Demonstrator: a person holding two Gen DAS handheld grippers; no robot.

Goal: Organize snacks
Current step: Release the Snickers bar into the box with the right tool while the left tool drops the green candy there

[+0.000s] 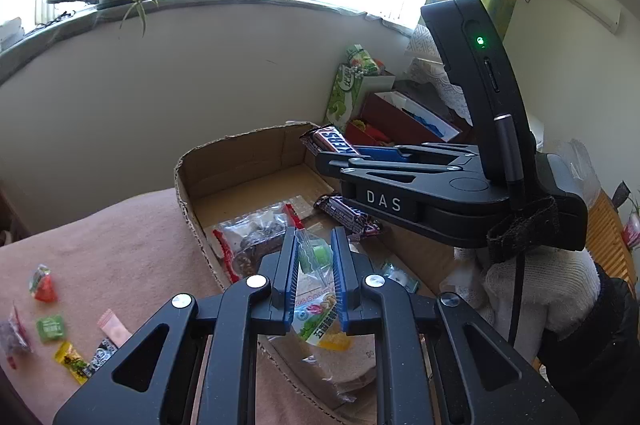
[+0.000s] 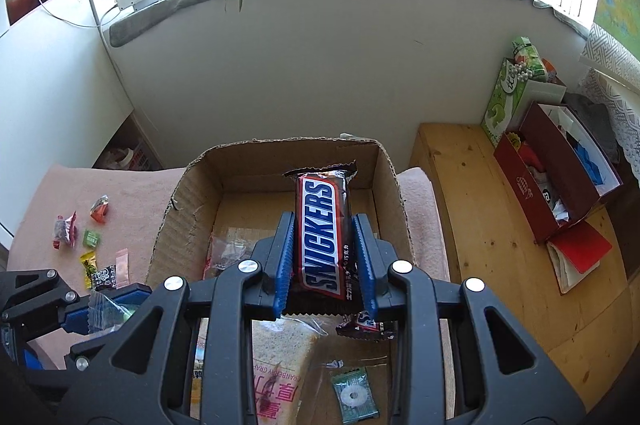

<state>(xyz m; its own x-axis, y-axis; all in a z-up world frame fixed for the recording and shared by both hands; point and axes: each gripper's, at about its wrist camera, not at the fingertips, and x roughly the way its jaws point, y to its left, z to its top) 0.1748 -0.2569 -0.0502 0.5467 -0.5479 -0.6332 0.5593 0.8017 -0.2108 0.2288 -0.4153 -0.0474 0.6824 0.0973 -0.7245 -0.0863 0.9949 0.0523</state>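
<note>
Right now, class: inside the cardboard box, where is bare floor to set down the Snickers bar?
Bare floor lies along the cardboard box's far wall, beyond the clear packet. The near half is crowded: bread pack, second Snickers, mint sachet.

Far half of the cardboard box (image 2: 224, 169) floor lies bare; snacks crowd the near half

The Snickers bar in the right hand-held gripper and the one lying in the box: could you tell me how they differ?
The held Snickers bar is clamped between the right hand-held gripper pads above the cardboard box; the loose Snickers bar lies on the box floor. The held one shows its full logo; the loose one is partly hidden. Both share brown wrappers.
</note>
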